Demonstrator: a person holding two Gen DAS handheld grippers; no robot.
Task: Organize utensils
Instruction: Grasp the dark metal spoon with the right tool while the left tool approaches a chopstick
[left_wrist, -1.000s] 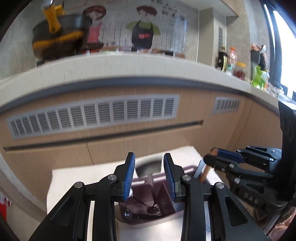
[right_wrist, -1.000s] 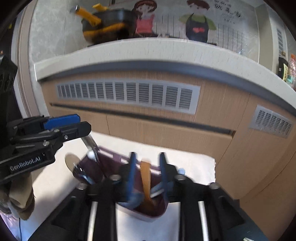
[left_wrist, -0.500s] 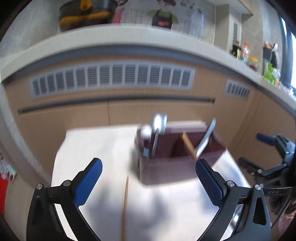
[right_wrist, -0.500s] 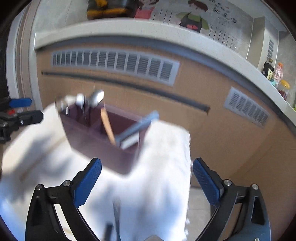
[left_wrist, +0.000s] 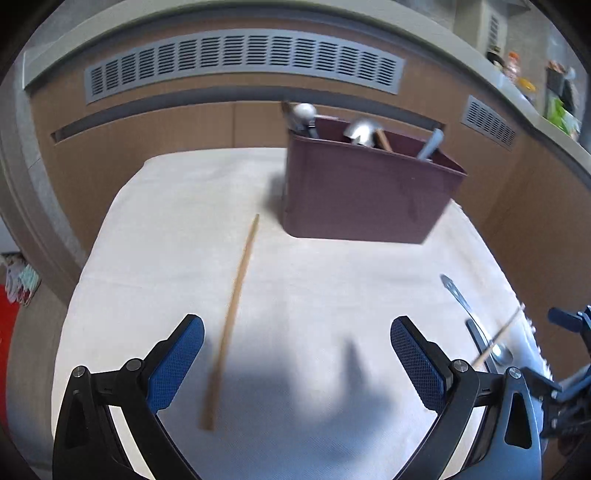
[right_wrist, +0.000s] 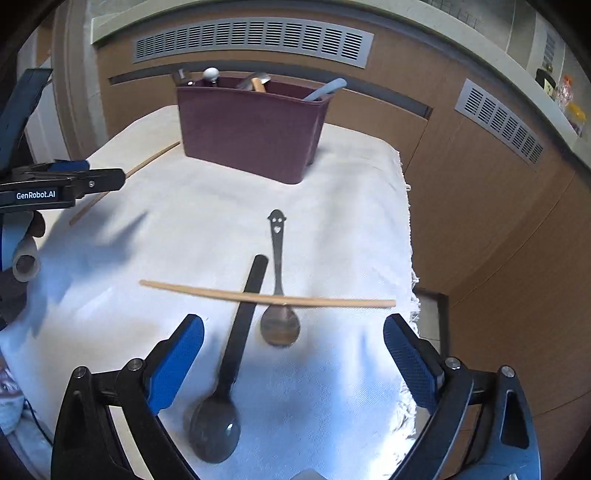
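Note:
A maroon utensil caddy (left_wrist: 369, 195) (right_wrist: 251, 129) stands at the far side of a white cloth and holds several utensils. One wooden chopstick (left_wrist: 232, 314) (right_wrist: 147, 158) lies on the cloth before my left gripper (left_wrist: 295, 362), which is open and empty. My right gripper (right_wrist: 291, 362) is open and empty above a second chopstick (right_wrist: 266, 295). That chopstick lies across a black-handled spoon (right_wrist: 236, 362) and a metal spoon (right_wrist: 279, 280) with a smiley handle. The spoons also show at the right of the left wrist view (left_wrist: 476, 328).
The white cloth (right_wrist: 351, 206) covers a small table that ends close to wooden cabinet fronts (left_wrist: 184, 122) with grey vents. The table's right edge (right_wrist: 410, 236) drops off to the floor. Bottles stand on the counter (left_wrist: 517, 62) at far right.
Both grippers have pulled back from the caddy and opened wide. The view has dropped from the counter to the cloth, where the loose chopsticks and spoons now show.

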